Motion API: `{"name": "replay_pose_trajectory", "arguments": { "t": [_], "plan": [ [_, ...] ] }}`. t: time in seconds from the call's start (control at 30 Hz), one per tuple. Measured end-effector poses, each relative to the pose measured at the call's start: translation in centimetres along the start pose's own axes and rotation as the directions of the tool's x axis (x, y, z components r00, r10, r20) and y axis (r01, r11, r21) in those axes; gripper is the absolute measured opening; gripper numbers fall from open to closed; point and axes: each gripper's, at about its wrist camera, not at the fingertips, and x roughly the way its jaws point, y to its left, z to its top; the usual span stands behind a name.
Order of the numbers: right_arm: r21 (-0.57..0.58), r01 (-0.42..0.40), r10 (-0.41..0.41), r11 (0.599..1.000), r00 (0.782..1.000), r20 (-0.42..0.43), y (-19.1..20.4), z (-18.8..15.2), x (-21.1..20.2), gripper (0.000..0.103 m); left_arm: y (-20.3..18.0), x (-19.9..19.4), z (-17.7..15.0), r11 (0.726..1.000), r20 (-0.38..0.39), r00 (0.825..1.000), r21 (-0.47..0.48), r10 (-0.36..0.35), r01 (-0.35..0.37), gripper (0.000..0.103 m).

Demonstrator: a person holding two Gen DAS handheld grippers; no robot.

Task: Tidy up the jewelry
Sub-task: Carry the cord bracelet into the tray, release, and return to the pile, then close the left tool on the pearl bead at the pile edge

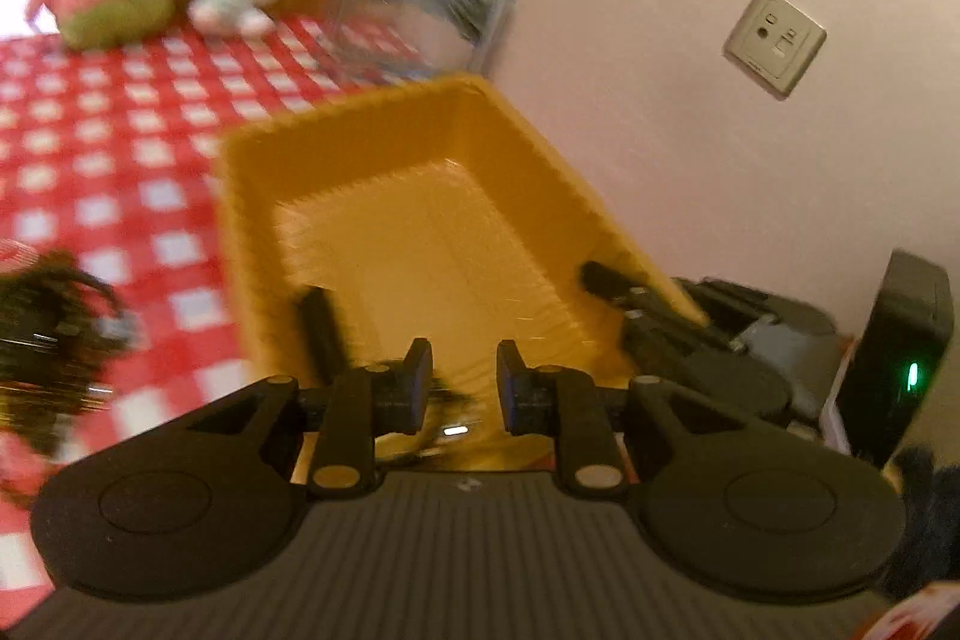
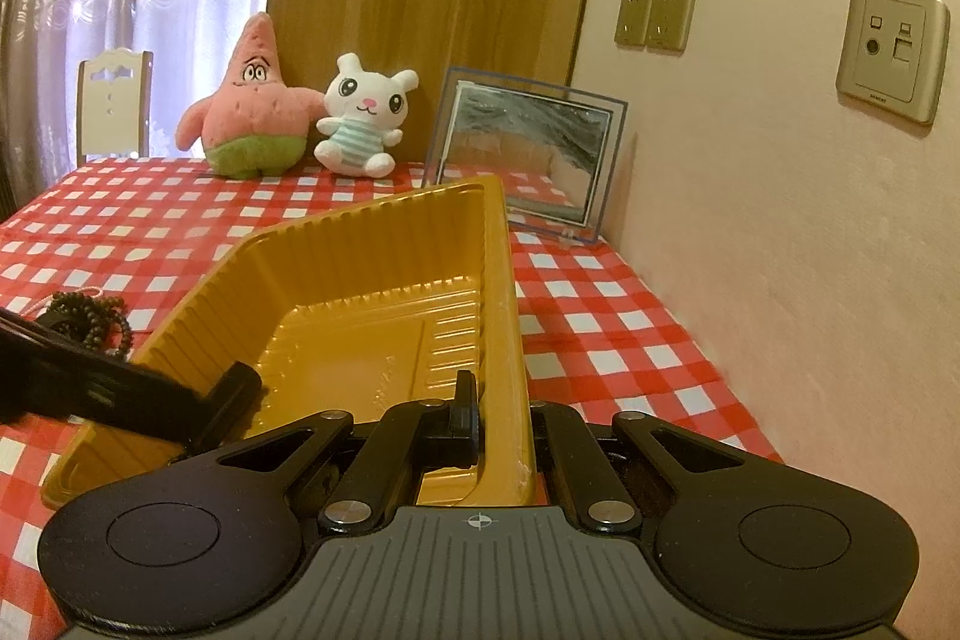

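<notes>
From the left wrist, the left claw (image 1: 463, 385) hung released over the yellow tray (image 1: 420, 220), small blurred jewelry (image 1: 447, 403) below it; more beads (image 1: 54, 340) lay leftward on the tabletop (image 1: 120, 130). From the right wrist, the right claw (image 2: 504, 424) clenched the tray's wall; it should steady it while the bead bracelet (image 2: 90, 319) gets fetched.

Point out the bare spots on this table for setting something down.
Bare cloth lies between the yellow tray and the wall, in front of the picture frame, and between tray and plush toys. Crowded: left of the tray, with the beads and left gripper.
</notes>
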Motion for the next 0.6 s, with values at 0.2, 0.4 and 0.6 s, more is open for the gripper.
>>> {"name": "replay_pose_trajectory", "arguments": {
  "t": [0.2,0.4,0.6],
  "plan": [
    [0.0,-0.003,0.003,1.0,1.0,0.002,0.0,0.0,0.0,0.003,4.8,-2.6,-2.0,0.975,0.0,0.978,-0.072,0.21,-0.21,0.019],
    [-0.002,-0.001,0.001,1.0,1.0,-0.001,0.1,0.1,0.1,0.003,8.3,-1.1,-3.4,0.929,-0.066,0.93,-0.068,0.361,-0.365,0.019],
    [-0.006,-0.001,0.001,1.0,1.0,-0.001,0.2,0.2,0.0,0.003,9.6,0.8,-4.4,0.912,-0.102,0.911,-0.063,0.399,-0.406,0.019]
  ]
}}
